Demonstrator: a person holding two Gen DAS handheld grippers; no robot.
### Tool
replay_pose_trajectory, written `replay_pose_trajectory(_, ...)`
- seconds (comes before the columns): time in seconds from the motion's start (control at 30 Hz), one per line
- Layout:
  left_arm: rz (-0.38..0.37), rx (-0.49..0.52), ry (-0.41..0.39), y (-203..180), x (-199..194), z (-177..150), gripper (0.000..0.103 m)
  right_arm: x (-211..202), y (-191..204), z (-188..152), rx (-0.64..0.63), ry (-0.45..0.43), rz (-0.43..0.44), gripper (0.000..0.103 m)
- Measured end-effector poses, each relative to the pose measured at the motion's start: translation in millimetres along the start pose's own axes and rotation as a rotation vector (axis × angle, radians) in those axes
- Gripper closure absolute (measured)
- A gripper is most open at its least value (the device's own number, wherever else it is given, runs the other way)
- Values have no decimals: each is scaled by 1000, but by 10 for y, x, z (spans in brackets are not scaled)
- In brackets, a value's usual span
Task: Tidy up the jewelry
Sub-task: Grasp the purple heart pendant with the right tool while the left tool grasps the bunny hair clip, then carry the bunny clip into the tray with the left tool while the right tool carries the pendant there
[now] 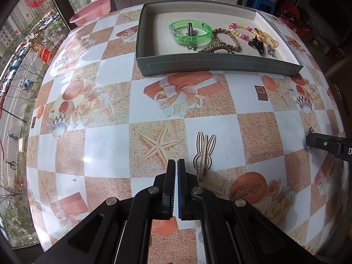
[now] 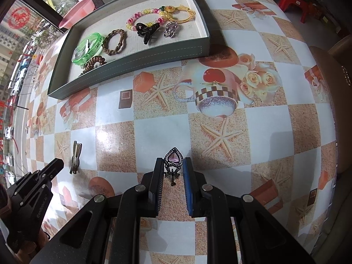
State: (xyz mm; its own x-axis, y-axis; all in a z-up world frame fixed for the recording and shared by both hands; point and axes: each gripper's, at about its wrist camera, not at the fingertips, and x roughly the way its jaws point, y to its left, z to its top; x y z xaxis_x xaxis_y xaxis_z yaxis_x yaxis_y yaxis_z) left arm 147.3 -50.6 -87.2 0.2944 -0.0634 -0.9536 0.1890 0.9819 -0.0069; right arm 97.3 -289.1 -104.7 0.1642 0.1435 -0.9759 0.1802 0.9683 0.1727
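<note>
- The heart hair clip (image 2: 173,160) lies on the desk (image 2: 220,88) between the right gripper (image 2: 173,167) jaws, narrowly parted, not visibly touching it; long axis along the fingers.
- The left gripper (image 1: 176,165), jaws closed and empty, sits just left of the rabbit clip (image 1: 203,154).
- The tray (image 2: 132,59) lies far, to the left.

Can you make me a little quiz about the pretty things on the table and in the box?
1. True or false: the green bangle lies inside the grey tray.
2. Which piece sits between the fingers of the right tongs? A) the rabbit-ear clip B) the heart-shaped pink gem clip C) the black claw clip
3. Fill the gap: the fingers of the left tongs are ____, holding nothing.

Key: 1 true. 2 B; the fingers stand on either side of it, though I cannot tell if they already pinch it. 3 shut.
</note>
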Motion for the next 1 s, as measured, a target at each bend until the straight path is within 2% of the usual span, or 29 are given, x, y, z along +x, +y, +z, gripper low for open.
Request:
replay_pose_trajectory(0.03,1,-5,-3,13,-24,-6,27,-15,-10,6,3,-1,0,84)
replay_pose_trajectory(0.07,20,-11,-3,24,-42,-5,0,-27,-22,3,5,-2,1,84)
replay_pose_trajectory(0.1,42,-15,-41,30,-54,2,0,-44,-31,2,7,-3,2,84)
replay_pose_trajectory(0.27,43,25,-31,14,137,34,0,-89,-45,7,13,-7,6,84)
replay_pose_trajectory(0.4,79,76,-22,-66,389,49,0,-108,-44,0,11,-7,6,84)
replay_pose_trajectory(0.67,28,92,40,-137,923,149,0,-73,-30,-28,9,-2,2,84)
replay_pose_trajectory(0.7,34,94,46,-188,981,151,5,-65,-26,-28,8,-2,2,84)
replay_pose_trajectory(0.77,29,86,56,-219,1074,146,9,-65,-28,-32,9,-3,3,84)
replay_pose_trajectory(0.83,-1,73,56,-219,1132,143,24,-66,-30,-32,11,-4,5,84)
replay_pose_trajectory(0.87,-10,72,57,-226,1163,138,28,-66,-30,-29,11,-5,5,84)
replay_pose_trajectory(0.9,-17,76,53,-244,1185,139,38,-68,-30,-27,11,-6,5,84)
replay_pose_trajectory(0.93,-26,85,46,-263,1199,136,56,-71,-31,-24,11,-7,5,84)
replay_pose_trajectory(1.0,-24,110,46,-314,1237,116,71,-80,-34,-19,11,-9,5,84)
